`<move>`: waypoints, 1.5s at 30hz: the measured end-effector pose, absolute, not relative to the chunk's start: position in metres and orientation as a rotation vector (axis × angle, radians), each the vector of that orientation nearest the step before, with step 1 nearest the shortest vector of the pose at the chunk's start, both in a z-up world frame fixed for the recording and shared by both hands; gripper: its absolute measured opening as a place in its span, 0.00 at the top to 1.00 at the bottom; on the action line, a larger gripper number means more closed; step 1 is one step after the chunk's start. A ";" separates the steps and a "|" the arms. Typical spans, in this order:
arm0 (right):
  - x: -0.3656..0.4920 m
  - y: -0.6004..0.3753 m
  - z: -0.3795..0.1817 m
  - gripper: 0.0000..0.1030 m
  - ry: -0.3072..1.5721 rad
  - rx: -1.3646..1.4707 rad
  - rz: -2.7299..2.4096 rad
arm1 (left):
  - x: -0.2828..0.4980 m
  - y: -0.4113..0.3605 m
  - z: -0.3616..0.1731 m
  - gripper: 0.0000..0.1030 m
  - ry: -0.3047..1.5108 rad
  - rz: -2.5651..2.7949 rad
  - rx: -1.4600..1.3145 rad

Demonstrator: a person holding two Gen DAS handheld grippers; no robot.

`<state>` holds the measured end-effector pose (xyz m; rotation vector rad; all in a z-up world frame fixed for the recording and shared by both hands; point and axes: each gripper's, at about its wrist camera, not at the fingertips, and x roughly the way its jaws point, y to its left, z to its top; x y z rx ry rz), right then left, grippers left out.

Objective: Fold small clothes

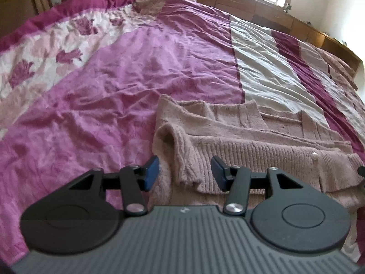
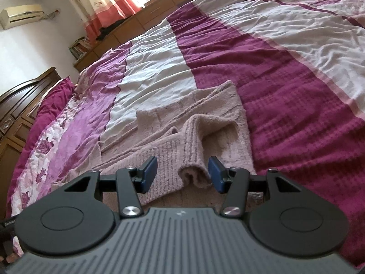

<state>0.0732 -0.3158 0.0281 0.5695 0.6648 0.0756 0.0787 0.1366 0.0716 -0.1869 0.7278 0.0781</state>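
1. Across the whole scene spreads a wrinkled bedspread (image 1: 141, 73) in purple, magenta and pale grey bands, with a rose-printed strip along its far left side.
2. At the far left of the right wrist view stands a dark wooden headboard (image 2: 20, 105); higher up on the wall hangs an air conditioner (image 2: 21, 14), and a pink curtain (image 2: 107, 6) covers the bright window.
3. Near the middle of the bed lies the task's garment — a dusty-pink knitted cardigan (image 1: 246, 137), partly folded, with a small pearl button (image 1: 314, 154) on its ribbed front.
4. The left gripper (image 1: 185, 173) sits low over the cardigan's near left edge; its blue pads (image 1: 151, 173) stand apart, with a ribbed sleeve cuff (image 1: 186, 173) lying between them, unpinched.
5. The right gripper (image 2: 183, 175) hovers over the cardigan's (image 2: 189, 123) near right part — its fingers are likewise spread, and a rolled cuff (image 2: 194, 175) rests between them, just beside the right-hand pad (image 2: 215, 174); whether it touches is unclear.
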 end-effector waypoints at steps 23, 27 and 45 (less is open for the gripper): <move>0.071 -0.316 0.027 0.45 0.659 0.562 0.085 | 0.084 0.125 0.060 0.51 0.751 0.037 -0.132; 0.076 -0.315 0.026 0.46 0.673 0.546 0.094 | 0.092 0.127 0.053 0.62 0.769 0.048 -0.125; 0.122 -0.339 0.051 0.86 0.609 0.737 0.128 | 0.143 0.149 0.084 0.88 0.719 0.039 -0.310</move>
